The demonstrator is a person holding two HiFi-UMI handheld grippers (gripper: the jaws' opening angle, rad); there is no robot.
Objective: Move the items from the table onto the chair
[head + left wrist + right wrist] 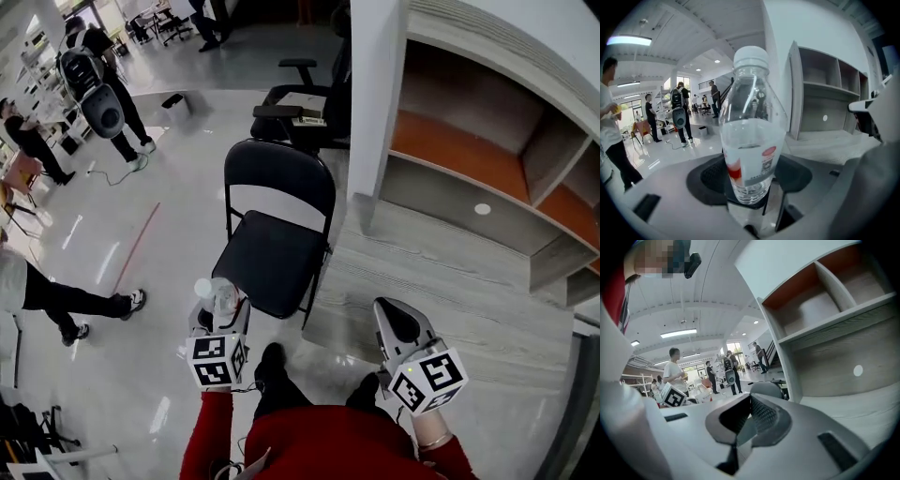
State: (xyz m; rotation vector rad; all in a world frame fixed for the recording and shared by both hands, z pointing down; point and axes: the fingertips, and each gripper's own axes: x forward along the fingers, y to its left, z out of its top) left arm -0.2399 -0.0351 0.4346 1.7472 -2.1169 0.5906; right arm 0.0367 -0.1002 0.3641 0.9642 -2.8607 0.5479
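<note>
We note left gripper (221, 317) fingers (710, 176) clamped on the clear water bottle (750, 131), upright and capped | bottle just off the near left corner of the black chair (277, 246) seat | right gripper (747, 416) fingers pressed together, holding nothing

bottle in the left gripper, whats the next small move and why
Probably carry the bottle a little forward over the chair seat, then lower it there. The left gripper is clamped on the bottle's lower part and holds it upright, and in the head view it hangs by the seat's near corner, not over it yet. The seat looks bare.
</note>
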